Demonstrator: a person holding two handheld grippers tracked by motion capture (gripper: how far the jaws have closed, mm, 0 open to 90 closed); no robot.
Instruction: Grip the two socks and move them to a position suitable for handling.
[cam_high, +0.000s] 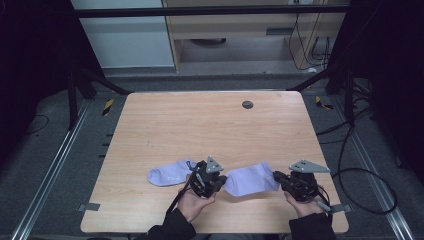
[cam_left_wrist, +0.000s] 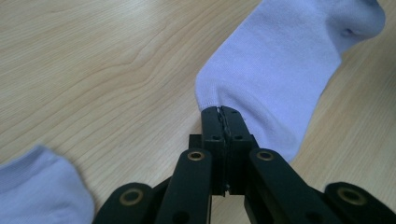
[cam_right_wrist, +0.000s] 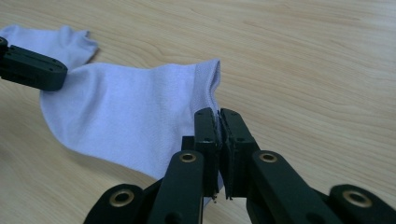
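Both tongs pinch one pale lilac cotton sock (cam_high: 250, 179) by opposite edges: the left gripper (cam_high: 216, 184) clamps its near corner, the right gripper (cam_high: 279, 178) its cuff edge, stretched between them over the light wooden table (cam_high: 200, 125). A second matching lilac sock (cam_high: 169, 174) lies flat just left.

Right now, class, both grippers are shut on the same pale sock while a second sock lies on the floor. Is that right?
Not quite. The second sock lies on the table, as the high view shows. Both the left gripper and right gripper are shut on the held sock.
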